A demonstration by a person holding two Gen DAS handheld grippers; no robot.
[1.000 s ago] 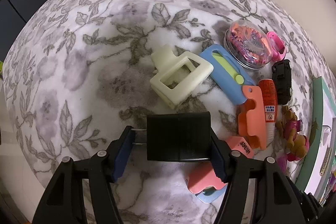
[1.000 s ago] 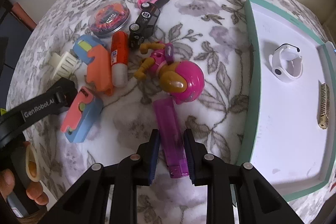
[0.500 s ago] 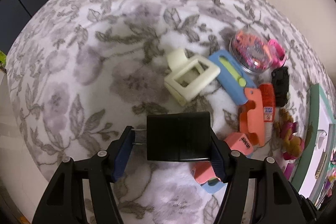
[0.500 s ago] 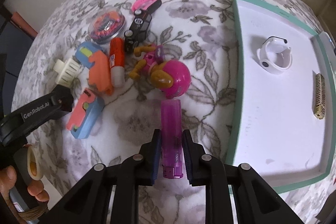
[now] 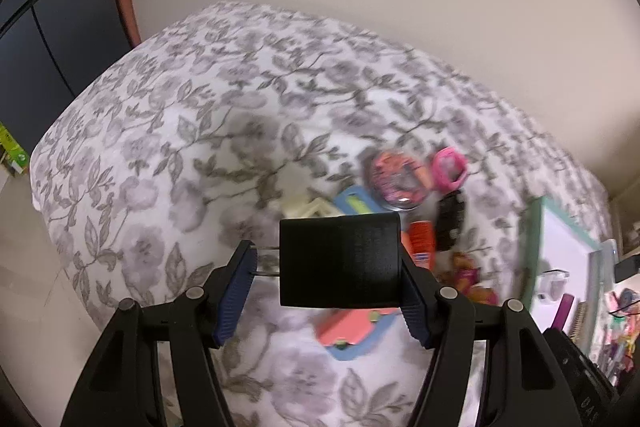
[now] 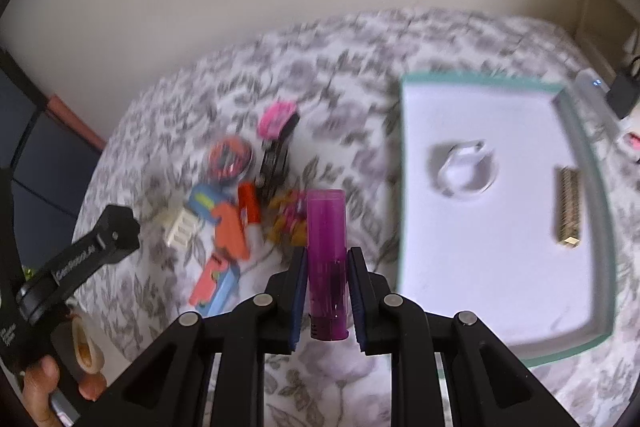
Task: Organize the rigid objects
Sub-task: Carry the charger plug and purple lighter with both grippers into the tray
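Left gripper [image 5: 326, 293]: jaws set fairly wide, closed on a black plug adapter [image 5: 339, 261]. The block's right face met the right blue pad; its two metal prongs reached across to the left pad. The adapter was carried clear of the floral cloth [image 5: 168, 131], above the clutter of small items.

Right gripper [image 6: 328, 301]: jaws narrow, clamped on a purple translucent lighter [image 6: 326, 251], which stood lengthwise between the pads, its dark-capped end nearest the camera and its far end projecting beyond the fingertips. The lighter was held above the cloth, between the clutter and the tray.

Tray [image 6: 404, 187]: teal-rimmed, white-floored, lying on the cloth to the right of the lighter. Contents: a white watch-like band [image 6: 466, 169], blurred, and a gold ridged bar [image 6: 568, 211] near the right wall, the two well apart.

Loose items on the cloth, left of the lighter, lying close together:
- pink watch [image 6: 274, 119], touching a black toy car [image 6: 276, 159]
- round clear case [image 6: 231, 159] with orange and dark contents
- cream hair claw [image 6: 178, 223]
- blue cutter [image 6: 204, 205] with an orange piece [image 6: 230, 231] lying over it
- red-capped stick [image 6: 250, 211]
- orange-and-pink toy figure [image 6: 288, 219], partly behind the lighter
- coral-and-blue item [image 6: 214, 285], nearest the camera
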